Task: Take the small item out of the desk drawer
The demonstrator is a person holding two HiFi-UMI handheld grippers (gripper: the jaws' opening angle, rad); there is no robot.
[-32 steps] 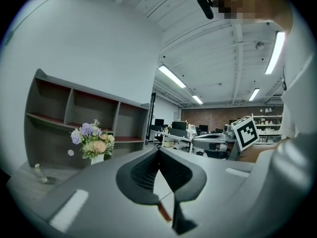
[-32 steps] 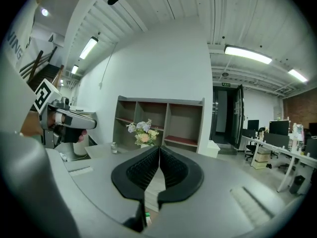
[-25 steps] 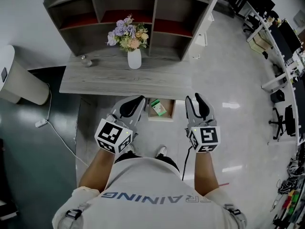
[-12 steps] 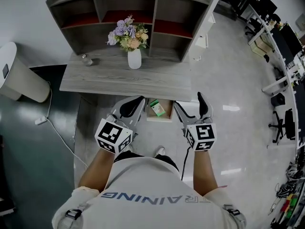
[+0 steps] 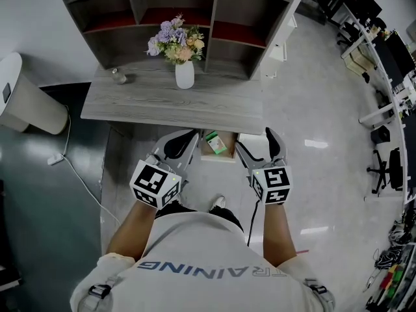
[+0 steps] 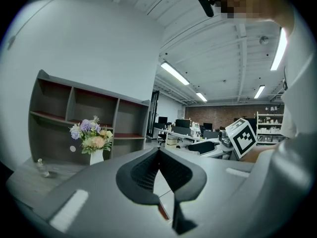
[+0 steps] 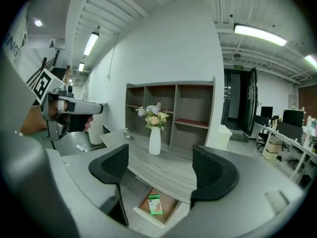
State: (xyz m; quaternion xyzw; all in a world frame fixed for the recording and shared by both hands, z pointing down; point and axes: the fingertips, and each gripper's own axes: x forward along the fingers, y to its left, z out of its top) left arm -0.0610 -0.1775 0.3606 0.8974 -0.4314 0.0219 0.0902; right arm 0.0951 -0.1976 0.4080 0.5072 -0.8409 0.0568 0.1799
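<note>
A small green box (image 5: 216, 146) (image 7: 155, 205) lies in the open drawer (image 5: 218, 160) (image 7: 150, 218) pulled out from the front of the grey wooden desk (image 5: 162, 103) (image 7: 166, 171). My right gripper (image 5: 258, 142) (image 7: 159, 152) hovers just right of the drawer and above it. Its jaws have just been opening and now stand wide, with nothing between them. To the drawer's left my left gripper (image 5: 188, 138) (image 6: 158, 150) is shut and holds nothing.
A white vase of flowers (image 5: 184, 75) (image 7: 155, 141) and a small bottle (image 5: 119, 78) (image 7: 127, 133) stand on the desk, under a shelf unit (image 5: 182, 12). A white bin (image 5: 26, 103) and a cable with a plug (image 5: 55, 158) are on the floor at the left.
The right gripper's jaws went from nearly closed to wide open, and it sank a little toward the drawer. The left gripper stayed where it was.
</note>
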